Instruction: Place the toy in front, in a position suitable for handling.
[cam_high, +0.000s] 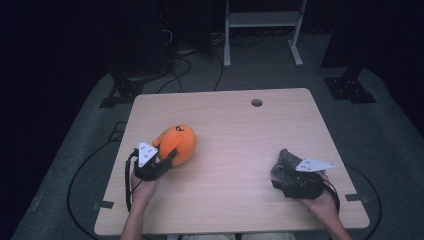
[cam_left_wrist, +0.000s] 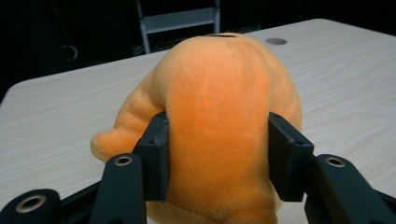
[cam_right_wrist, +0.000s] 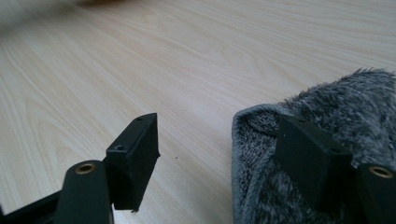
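You are holding the left gripper (cam_high: 161, 162) in the lower left of the high view, and it is clamping the orange plush toy (cam_high: 176, 143). In the left gripper view the two black jaws are pressing into the toy's (cam_left_wrist: 219, 116) sides at mid-frame, so that the soft body is bulging above and below them; the jaws are standing only as far apart as the squeezed plush allows. The toy is sitting on the wooden table (cam_high: 235, 130), left of centre in the high view, with a dark mark on its top facing the far edge.

You are holding the right gripper (cam_high: 292, 180) in the lower right of the high view, beside the grey fuzzy cloth (cam_high: 286, 162). In the right gripper view its jaws are standing wide apart: the left jaw is hanging over bare wood at lower left, while the right jaw is lying over the cloth (cam_right_wrist: 336, 107) at lower right. The cloth's hemmed edge is lying between the jaws, nearer the right one, and nothing is being pinched. The cloth is resting on the table (cam_right_wrist: 140, 56), well apart from the toy.
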